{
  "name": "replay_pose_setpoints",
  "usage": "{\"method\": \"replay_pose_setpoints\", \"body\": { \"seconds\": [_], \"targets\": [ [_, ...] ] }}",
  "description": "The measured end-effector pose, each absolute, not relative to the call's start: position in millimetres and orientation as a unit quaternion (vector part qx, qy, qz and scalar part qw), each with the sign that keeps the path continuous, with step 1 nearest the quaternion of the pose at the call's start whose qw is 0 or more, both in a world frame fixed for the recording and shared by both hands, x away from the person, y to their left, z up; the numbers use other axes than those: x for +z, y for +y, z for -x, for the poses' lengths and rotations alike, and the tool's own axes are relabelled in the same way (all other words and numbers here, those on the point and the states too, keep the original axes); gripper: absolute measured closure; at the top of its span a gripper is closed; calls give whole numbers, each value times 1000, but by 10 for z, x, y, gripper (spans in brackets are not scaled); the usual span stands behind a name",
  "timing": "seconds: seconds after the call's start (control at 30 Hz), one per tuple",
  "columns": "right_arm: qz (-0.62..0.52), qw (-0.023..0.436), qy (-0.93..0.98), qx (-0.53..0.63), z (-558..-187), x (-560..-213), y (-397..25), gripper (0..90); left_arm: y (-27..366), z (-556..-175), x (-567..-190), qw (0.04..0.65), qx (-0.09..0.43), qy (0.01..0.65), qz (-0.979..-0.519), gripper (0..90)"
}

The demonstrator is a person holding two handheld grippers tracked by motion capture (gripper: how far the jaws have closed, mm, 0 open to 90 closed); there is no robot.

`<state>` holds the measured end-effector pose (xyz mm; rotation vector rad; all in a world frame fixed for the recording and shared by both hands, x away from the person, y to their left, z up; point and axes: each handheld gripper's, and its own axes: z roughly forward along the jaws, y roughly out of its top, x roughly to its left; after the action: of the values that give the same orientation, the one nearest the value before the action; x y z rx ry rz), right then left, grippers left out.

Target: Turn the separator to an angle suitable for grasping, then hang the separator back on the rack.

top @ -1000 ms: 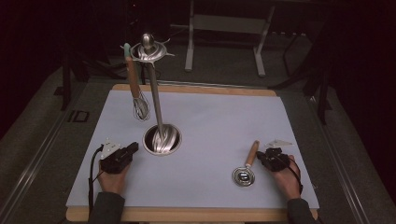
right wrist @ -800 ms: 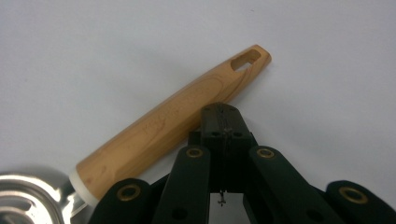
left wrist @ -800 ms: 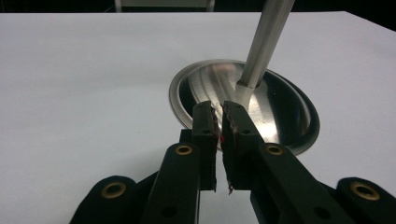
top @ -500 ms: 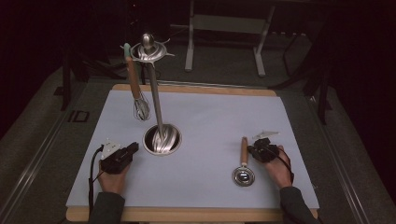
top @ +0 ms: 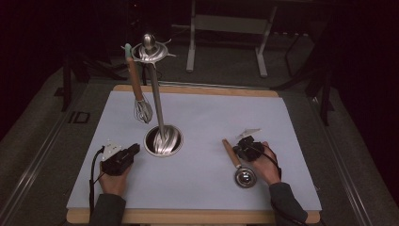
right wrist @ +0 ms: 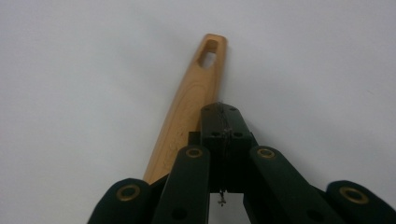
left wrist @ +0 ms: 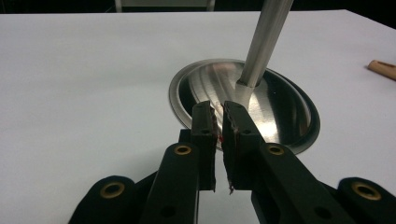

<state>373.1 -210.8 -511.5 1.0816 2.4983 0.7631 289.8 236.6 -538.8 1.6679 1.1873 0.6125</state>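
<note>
The right gripper (top: 244,149) has slid over toward the wooden handle (top: 230,151) of the little strainer (top: 244,177). A moment ago it sat off to the far side of the handle; now it is just beside it. From the right gripper view the jaws are pressed tight together with nothing between them, and the handle (right wrist: 187,112) lies right next to them, maybe touching. So I think the hand is getting ready to pick the strainer up, but it must open up first.

The strainer lies flat on the white mat (top: 211,117), on the right side of the shiny stand (top: 163,140), well apart from it.

The left gripper (top: 123,157) has not moved. It rests just beside the stand's round base (left wrist: 280,107), and its jaws are almost shut, with a thin gap and nothing in it.

Farther back, a whisk (top: 143,109) hangs from the top of the stand.

The right gripper view cuts off the strainer's bowl. The room behind the table is too dark to make out.
</note>
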Motion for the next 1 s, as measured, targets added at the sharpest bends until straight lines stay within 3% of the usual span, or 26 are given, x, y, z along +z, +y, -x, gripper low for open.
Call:
{"method": "replay_pose_setpoints", "body": {
  "seconds": [0.63, 1.0],
  "targets": [
    [-314, 126, 902, 269, -3549, -4992, -1818, 879, 2362, -2901, -5388, 479, 251, 488, -686, 840],
    [-323, 128, 897, 274, -3451, -4841, -1956, 750, 2359, -2899, -5388, 479, 253, 487, -685, 837]
  ]
}}
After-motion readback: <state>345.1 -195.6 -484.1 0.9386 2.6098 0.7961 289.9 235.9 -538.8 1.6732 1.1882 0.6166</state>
